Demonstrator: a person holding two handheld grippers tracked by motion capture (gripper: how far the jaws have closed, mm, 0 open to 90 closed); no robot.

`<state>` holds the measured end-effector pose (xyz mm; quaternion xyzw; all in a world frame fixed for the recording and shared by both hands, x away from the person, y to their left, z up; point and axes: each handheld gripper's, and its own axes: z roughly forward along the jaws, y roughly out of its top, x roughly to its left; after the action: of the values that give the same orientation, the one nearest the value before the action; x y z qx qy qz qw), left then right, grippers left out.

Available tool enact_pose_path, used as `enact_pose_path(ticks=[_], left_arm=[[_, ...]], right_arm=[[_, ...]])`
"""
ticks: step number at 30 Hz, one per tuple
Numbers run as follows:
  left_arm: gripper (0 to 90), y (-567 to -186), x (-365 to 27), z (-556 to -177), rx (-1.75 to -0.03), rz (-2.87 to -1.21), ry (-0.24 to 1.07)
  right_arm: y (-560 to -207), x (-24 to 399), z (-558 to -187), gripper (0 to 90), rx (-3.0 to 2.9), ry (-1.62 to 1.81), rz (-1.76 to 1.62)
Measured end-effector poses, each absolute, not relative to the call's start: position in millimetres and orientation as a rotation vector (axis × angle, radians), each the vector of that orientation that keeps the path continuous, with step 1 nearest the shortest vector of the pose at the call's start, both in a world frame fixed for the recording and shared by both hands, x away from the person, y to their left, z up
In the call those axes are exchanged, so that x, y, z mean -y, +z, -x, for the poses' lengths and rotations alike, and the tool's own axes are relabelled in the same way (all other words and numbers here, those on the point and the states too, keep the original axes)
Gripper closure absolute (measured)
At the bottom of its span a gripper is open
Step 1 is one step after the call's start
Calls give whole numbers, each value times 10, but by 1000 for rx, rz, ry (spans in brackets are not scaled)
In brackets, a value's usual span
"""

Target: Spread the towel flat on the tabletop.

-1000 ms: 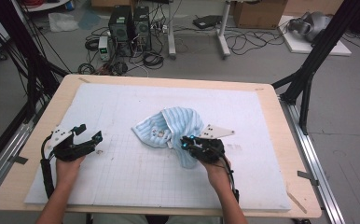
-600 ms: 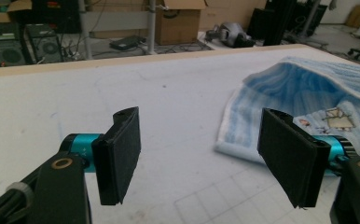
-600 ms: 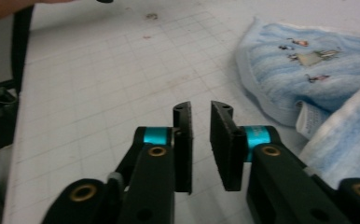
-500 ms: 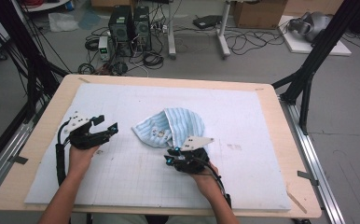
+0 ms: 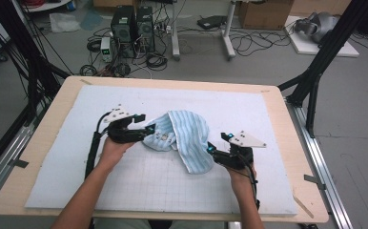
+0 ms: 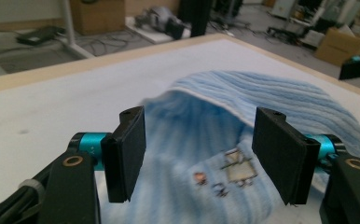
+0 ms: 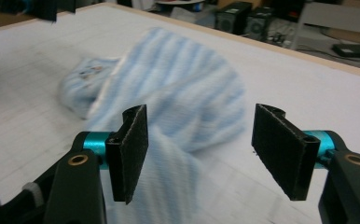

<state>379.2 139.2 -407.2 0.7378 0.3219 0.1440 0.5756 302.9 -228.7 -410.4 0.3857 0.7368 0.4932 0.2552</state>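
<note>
A light blue striped towel (image 5: 184, 136) lies crumpled in the middle of the white gridded mat (image 5: 268, 109), with one corner trailing toward the front. My left gripper (image 5: 144, 125) is open at the towel's left edge. In the left gripper view the towel (image 6: 271, 100), with a small printed patch, lies between and beyond its spread jaws (image 6: 199, 158). My right gripper (image 5: 218, 144) is open at the towel's front right corner. In the right gripper view the towel (image 7: 187, 88) runs under and past its left jaw, while the space between the jaws (image 7: 199, 149) holds nothing.
The mat covers a wooden table (image 5: 44, 143) whose border shows all round. Beyond the far edge, computer towers (image 5: 132, 26), cables and boxes sit on the floor. Black frame posts (image 5: 315, 81) stand at the table's right and left corners.
My left gripper has moved right, up to the towel's left edge. My right gripper went left, then back right, and the towel's front corner now trails out further.
</note>
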Motion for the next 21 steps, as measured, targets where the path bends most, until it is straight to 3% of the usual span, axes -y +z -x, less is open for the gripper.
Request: enact_pose_path(ticks=[13, 15, 19, 21], left_arm=[[315, -4227, -645, -4051, -790, -1838, 244], [433, -4257, -597, -4065, -788, -1886, 238], [845, -4285, -569, -4053, -765, -1906, 200], [864, -4254, -592, -4019, -748, -1898, 209]], right_arm=[[-4138, 2476, -3056, 357, -1970, 1316, -1123], [-4140, 2483, -3063, 357, -1969, 1315, -1123], [-4147, 2493, -3073, 356, -1970, 1315, -1135], [-4149, 2506, -3085, 357, -1967, 1312, -1140]])
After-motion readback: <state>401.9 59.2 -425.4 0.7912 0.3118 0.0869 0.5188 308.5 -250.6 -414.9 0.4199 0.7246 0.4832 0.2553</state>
